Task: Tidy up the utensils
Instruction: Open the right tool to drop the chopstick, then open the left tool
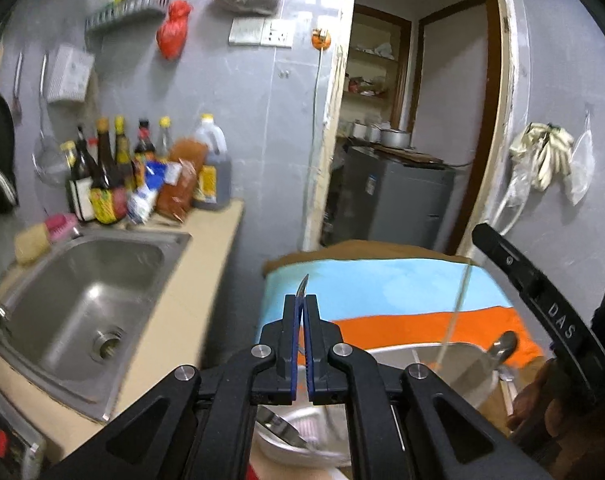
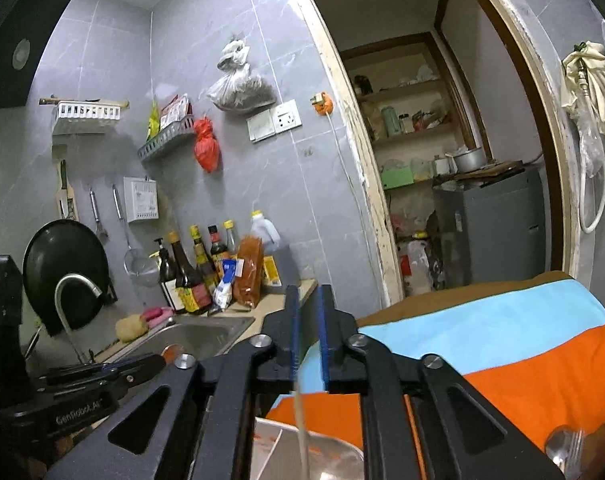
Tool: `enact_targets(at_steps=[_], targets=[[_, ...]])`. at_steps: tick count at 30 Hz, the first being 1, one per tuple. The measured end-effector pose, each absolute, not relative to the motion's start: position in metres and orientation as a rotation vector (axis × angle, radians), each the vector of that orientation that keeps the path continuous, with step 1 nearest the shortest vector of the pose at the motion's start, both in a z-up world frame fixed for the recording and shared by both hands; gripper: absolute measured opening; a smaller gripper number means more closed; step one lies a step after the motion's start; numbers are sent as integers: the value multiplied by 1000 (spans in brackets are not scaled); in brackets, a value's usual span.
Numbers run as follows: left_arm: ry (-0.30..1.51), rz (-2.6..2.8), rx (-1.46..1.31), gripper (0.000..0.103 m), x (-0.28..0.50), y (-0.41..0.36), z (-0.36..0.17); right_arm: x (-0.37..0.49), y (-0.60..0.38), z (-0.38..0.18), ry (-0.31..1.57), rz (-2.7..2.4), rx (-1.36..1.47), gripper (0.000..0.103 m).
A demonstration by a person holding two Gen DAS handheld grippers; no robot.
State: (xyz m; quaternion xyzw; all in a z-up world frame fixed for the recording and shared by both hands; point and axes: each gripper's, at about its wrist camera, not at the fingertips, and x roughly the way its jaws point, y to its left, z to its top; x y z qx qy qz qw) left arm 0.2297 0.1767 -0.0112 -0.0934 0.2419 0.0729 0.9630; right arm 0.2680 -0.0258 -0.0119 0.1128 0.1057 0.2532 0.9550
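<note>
My left gripper [image 1: 304,300] is shut on a metal utensil [image 1: 303,286]. Its thin tip pokes out past the fingertips and a broad shiny end shows below the jaws. My right gripper [image 2: 307,294] is open over the striped cloth [image 2: 502,332]. A pale chopstick [image 2: 302,432] stands between its jaws close to the left pad and runs down toward a metal bowl [image 2: 334,456]. The left wrist view shows that chopstick [image 1: 456,312] slanting into the bowl [image 1: 406,354] below the right gripper [image 1: 482,234]. A spoon [image 1: 502,344] leans on the bowl's rim.
A steel sink [image 1: 86,296] and a cluster of sauce bottles [image 1: 142,176] fill the beige counter on the left. A spoon and fork [image 2: 564,448] lie on the cloth at the right. Behind is an open doorway [image 2: 442,160] with a grey appliance [image 2: 494,224].
</note>
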Motion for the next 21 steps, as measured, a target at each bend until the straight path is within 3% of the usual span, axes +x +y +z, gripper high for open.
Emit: enact_targets(at_steps=[2, 7, 10, 12, 19, 21], targets=[[511, 124, -220, 4, 229, 178, -12, 267, -32, -11, 238, 515, 236, 28], [518, 94, -241, 5, 225, 174, -5, 258, -50, -1, 256, 501, 230, 30], [509, 68, -258, 20, 223, 167, 1, 250, -70, 7, 254, 477, 227, 45], [489, 49, -266, 37, 220, 161, 6, 246, -83, 13, 256, 462, 226, 54], [439, -5, -278, 54, 219, 127, 27, 233, -129, 35, 241, 393, 176, 72], [421, -16, -274, 65, 219, 116, 32, 229, -144, 40, 232, 370, 176, 77]])
